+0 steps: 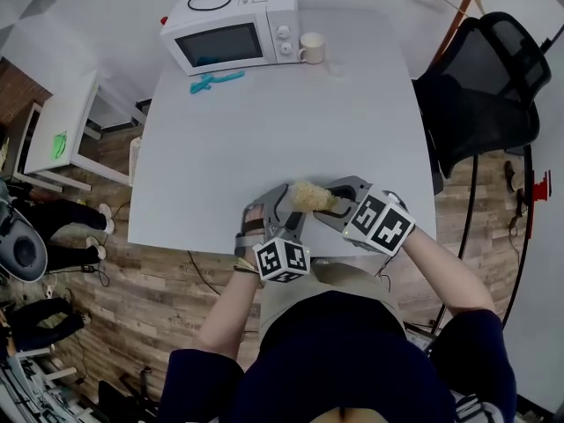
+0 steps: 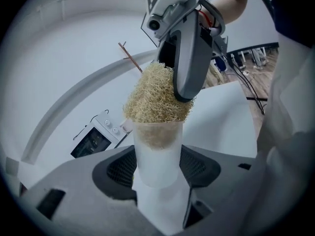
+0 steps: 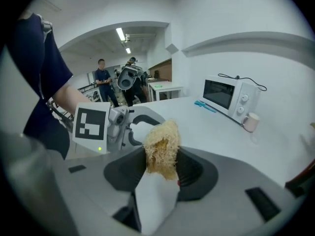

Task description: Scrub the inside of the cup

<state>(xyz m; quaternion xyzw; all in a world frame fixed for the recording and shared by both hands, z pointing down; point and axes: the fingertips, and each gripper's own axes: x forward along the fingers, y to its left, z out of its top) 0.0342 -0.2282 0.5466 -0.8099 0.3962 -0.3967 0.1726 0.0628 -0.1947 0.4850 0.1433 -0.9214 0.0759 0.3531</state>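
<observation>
— Where is the cup [image 2: 158, 154]?

— Low in the middle of the head view, over the near edge of the tabletop [image 1: 264, 130]. The left gripper [image 1: 267, 208] has it. In the left gripper view it stands upright in the centre of the frame, a frosted, see-through cup, and the jaws press on its two sides.

— So the jaws are not spread free?

— No, they stand fairly wide, but only because the cup fills the gap between them. They are clamped on it.

— And the right gripper [image 1: 330, 203]?

— Its jaws pinch a tan, fibrous scrubber [image 2: 156, 100]. In the right gripper view the wad sits squeezed between the two dark pads in the middle of the frame.

— Is the scrubber in the cup?

— Its lower end is. In the left gripper view the fibres show through the cup's wall just below the rim, while the bulk of the wad bulges out above the mouth. How far down it goes is hard to say; it seems to fill only the upper part.

— What else is on the tabletop?

— At the upper centre of the head view, a white microwave [image 1: 231, 32] with a pale mug [image 1: 312, 48] just beside it on the right. A teal tool [image 1: 214, 81] lies in front of the microwave. All three are well apart from the grippers. A black chair [image 1: 489, 86] stands off the tabletop at the upper right.
</observation>
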